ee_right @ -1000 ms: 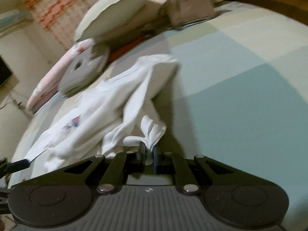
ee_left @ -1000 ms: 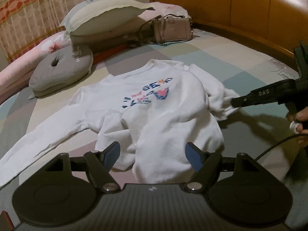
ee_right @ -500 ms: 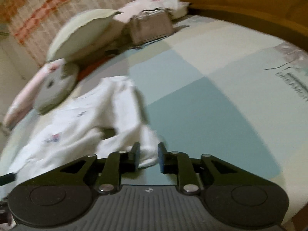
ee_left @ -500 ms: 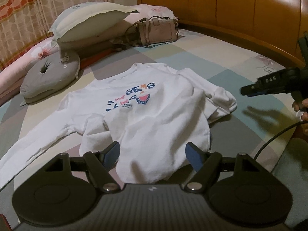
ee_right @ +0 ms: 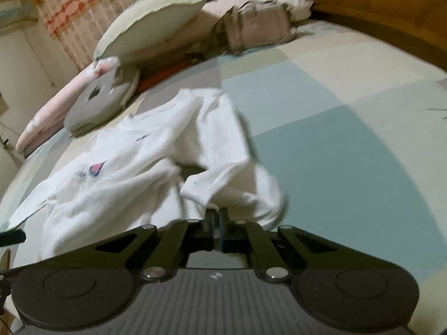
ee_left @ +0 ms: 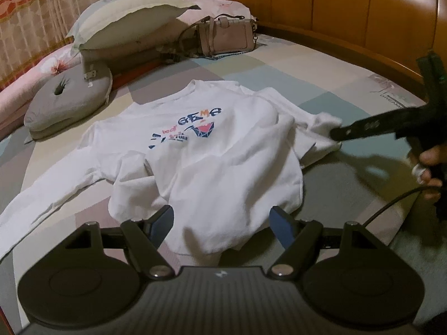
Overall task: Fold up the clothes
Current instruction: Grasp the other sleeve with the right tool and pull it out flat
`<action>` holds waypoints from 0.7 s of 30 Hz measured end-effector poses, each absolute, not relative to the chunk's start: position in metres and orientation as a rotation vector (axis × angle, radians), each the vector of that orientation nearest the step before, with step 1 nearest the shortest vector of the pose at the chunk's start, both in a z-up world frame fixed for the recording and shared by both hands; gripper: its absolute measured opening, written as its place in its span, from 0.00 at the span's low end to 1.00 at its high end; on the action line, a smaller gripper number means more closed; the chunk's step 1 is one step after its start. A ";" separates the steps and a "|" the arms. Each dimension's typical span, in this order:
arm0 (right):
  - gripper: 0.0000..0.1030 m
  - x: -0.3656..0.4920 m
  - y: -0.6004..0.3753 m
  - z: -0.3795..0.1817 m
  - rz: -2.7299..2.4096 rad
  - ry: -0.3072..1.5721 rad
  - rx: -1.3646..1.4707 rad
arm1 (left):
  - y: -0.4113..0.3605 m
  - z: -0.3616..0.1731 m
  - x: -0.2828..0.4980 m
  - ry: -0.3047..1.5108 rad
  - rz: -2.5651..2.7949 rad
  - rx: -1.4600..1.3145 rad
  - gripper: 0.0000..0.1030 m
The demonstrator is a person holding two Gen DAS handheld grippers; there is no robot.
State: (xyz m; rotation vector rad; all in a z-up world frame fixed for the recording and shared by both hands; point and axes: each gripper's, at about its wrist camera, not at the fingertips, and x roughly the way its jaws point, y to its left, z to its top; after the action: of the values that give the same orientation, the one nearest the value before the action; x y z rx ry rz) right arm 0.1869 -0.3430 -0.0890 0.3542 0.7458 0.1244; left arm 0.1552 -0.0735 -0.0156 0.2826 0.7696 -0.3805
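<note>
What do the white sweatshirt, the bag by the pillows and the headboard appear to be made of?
White sweatshirt: soft matte knit, likely cotton fleece; it rumples in thick, rounded folds, with a flat printed graphic. Bag: smooth dusty-pink leather or imitation, hard to tell which; it holds its boxy shape and has metal fittings. Headboard: varnished wood, orange-brown panels with a glossy sheen.

Left black plastic tool (ee_left: 222,224) w/ blue pads, silver screws; right black tool (ee_right: 214,217), black cable (ee_left: 391,203), white finger ring (ee_left: 418,170).
</note>
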 end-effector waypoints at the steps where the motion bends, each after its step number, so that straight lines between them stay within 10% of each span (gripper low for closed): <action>1: 0.03 0.185 -0.350 -0.086 0.113 0.742 0.352 | -0.074 -0.017 0.155 0.771 -0.381 0.281 0.74; 21: 0.05 0.202 -0.451 -0.065 -0.221 0.762 0.183 | -0.082 -0.019 0.156 0.783 -0.391 0.285 0.74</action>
State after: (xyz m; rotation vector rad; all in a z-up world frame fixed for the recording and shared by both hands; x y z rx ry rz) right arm 0.2022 -0.4515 -0.0648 0.1826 0.7625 -0.2212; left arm 0.1558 -0.0815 -0.0187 0.2846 0.7832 -0.3907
